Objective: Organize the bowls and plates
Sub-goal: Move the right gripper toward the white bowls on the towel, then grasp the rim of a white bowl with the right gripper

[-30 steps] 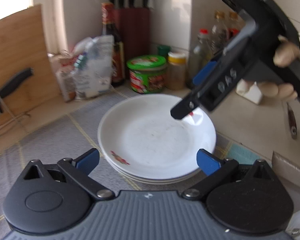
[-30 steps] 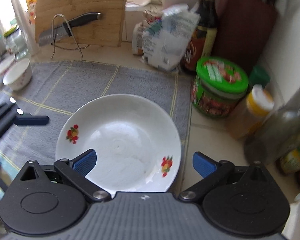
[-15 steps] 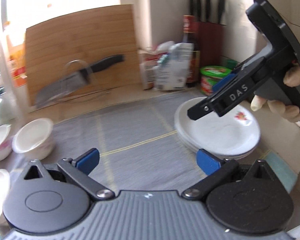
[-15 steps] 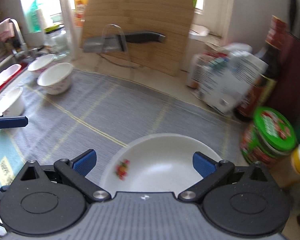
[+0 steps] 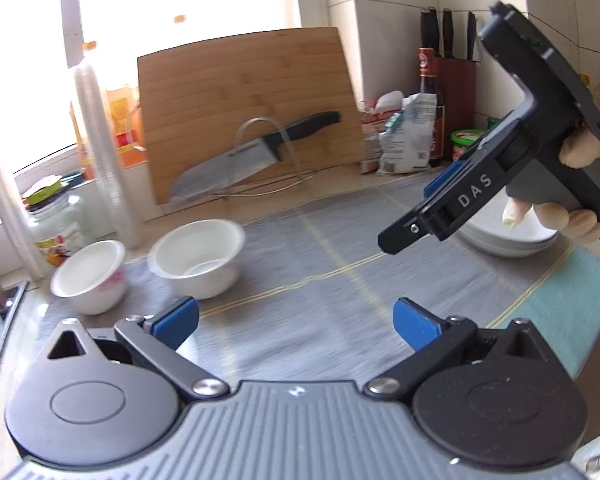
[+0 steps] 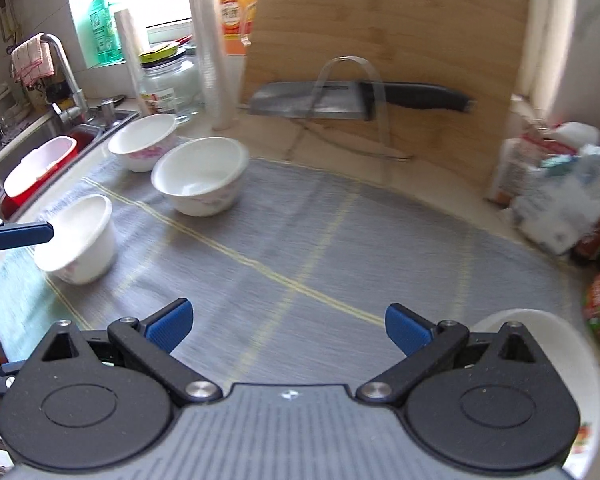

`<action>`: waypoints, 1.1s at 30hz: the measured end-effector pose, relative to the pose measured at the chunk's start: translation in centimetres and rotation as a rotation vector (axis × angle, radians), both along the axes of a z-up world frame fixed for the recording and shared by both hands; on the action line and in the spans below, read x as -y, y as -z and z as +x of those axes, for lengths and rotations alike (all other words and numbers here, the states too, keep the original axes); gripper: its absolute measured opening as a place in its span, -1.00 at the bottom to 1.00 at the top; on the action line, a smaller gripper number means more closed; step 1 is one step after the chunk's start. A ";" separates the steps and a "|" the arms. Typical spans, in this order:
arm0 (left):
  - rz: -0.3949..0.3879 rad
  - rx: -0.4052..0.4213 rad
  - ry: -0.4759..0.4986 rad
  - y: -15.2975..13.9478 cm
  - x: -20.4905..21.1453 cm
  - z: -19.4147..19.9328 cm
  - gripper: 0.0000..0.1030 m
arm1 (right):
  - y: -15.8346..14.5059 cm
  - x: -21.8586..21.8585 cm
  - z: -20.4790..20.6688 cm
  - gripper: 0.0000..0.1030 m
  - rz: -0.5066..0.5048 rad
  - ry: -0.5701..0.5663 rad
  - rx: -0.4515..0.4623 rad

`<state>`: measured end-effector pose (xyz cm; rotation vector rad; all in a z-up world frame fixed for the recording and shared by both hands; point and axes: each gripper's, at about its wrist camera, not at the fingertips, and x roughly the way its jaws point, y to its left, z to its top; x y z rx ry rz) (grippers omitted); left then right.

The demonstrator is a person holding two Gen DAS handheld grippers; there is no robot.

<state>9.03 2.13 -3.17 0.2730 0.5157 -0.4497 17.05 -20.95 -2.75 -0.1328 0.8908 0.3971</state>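
Hovering over mat [image 6: 300,240], both grippers' jaws wide open, empty.

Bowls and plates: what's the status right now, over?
Left gripper and right gripper open, empty. Three bowls loose on the mat; plates stacked right. Nothing in the way.

Both my wrist cameras look forward over my open jaws, low above the tabletop, sharing the grey mat [image 5: 308,264] [image 6: 300,240] and cutting board [image 5: 244,104] [image 6: 400,40].
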 end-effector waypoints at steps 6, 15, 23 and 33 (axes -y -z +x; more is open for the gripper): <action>-0.012 -0.021 -0.076 0.6 -6.7 1.3 0.99 | -0.1 -7.2 1.0 1.00 0.073 -0.065 -0.047; -0.036 -0.138 -0.142 4.5 -12.2 2.9 0.99 | 0.5 -14.8 3.3 1.00 0.108 -0.244 -0.093; -0.016 -0.161 -0.088 6.4 -12.7 4.4 0.99 | 3.5 -19.3 4.6 1.00 0.120 -0.320 -0.180; -0.034 -0.187 -0.046 6.8 -12.4 5.0 0.99 | 4.3 -20.5 5.7 0.91 0.140 -0.327 -0.223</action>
